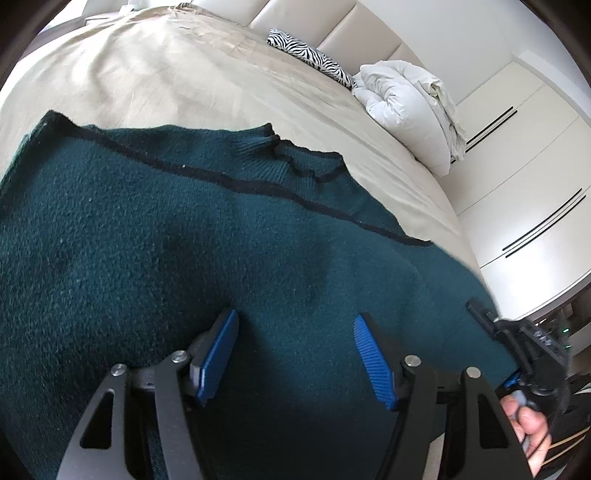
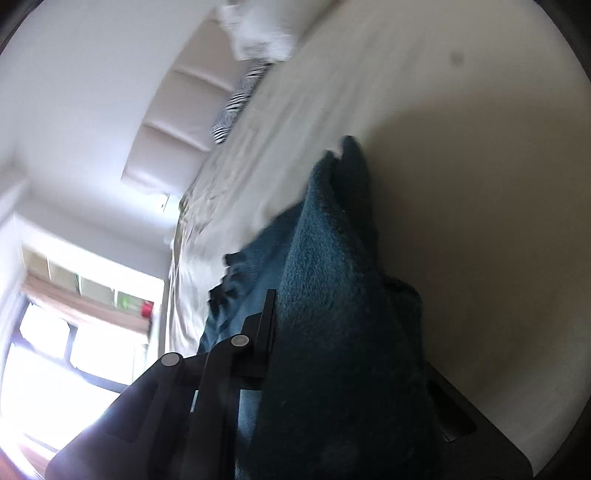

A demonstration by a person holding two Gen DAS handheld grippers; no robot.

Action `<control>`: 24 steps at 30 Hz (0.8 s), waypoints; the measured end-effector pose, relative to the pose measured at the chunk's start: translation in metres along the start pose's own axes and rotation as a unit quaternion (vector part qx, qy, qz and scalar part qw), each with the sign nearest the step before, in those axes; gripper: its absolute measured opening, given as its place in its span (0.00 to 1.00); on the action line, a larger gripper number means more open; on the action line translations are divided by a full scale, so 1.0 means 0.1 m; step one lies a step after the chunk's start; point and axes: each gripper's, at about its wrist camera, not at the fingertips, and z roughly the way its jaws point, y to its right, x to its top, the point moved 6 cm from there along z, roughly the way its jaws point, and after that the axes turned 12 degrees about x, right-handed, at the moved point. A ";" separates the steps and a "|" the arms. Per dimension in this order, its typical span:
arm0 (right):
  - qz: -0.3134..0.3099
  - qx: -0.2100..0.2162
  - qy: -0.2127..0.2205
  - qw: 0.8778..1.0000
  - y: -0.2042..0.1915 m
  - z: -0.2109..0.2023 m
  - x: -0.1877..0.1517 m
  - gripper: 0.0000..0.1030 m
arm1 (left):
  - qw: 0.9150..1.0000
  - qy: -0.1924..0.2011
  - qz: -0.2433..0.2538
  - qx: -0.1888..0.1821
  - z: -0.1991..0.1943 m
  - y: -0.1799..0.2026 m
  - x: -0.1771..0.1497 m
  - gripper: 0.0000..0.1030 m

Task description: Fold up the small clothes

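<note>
A dark green knit sweater (image 1: 177, 236) with black trim lies spread on the beige bed sheet (image 1: 155, 74), its collar (image 1: 295, 158) toward the far side. My left gripper (image 1: 295, 332) hovers just over the near part of the sweater, its blue pads (image 1: 221, 354) wide apart with only flat cloth under them. In the right wrist view my right gripper (image 2: 291, 306) is rolled onto its side and shut on a fold of the sweater (image 2: 332, 295), which is lifted and drapes over the fingers, hiding one of them. The right gripper (image 1: 524, 343) also shows at the sweater's right edge, with a hand (image 1: 528, 421) on it.
A zebra-print pillow (image 1: 310, 55) and a bundled white duvet (image 1: 402, 99) lie by the padded headboard (image 1: 332, 22). White wardrobe doors (image 1: 524, 166) stand past the bed's right edge. A bright window (image 2: 55, 350) is on the far side in the right wrist view.
</note>
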 end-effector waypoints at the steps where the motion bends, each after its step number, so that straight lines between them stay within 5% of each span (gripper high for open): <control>1: -0.025 -0.001 -0.006 1.000 -0.16 0.03 -0.02 0.11 | 1.000 -0.001 -0.008 -0.007 -0.02 -0.03 0.01 0.63; 5: -0.136 -0.019 -0.038 0.990 -0.74 0.19 -0.20 0.11 | 0.995 0.000 -0.072 -0.070 -0.15 -0.25 0.09 0.53; 9: -0.255 -0.028 -0.087 0.963 -1.34 0.49 -0.64 0.11 | 0.978 0.016 -0.159 -0.135 -0.39 -0.65 0.19 0.56; 13: -0.385 -0.038 -0.172 0.906 -1.76 0.92 -1.41 0.11 | 0.952 0.025 -0.221 -0.212 -0.63 -0.96 0.31 0.71; 16: -0.447 -0.067 -0.221 0.864 -1.75 1.23 -1.90 0.11 | 0.942 0.008 -0.240 -0.237 -0.67 -1.08 0.36 0.79; 18: -0.461 -0.081 -0.235 0.852 -1.68 1.35 -2.12 0.11 | 0.942 -0.010 -0.230 -0.243 -0.65 -1.08 0.36 0.81; 24: -0.466 -0.069 -0.244 0.848 -1.58 1.30 -2.22 0.15 | 0.957 -0.051 -0.198 -0.204 -0.52 -0.96 0.44 0.80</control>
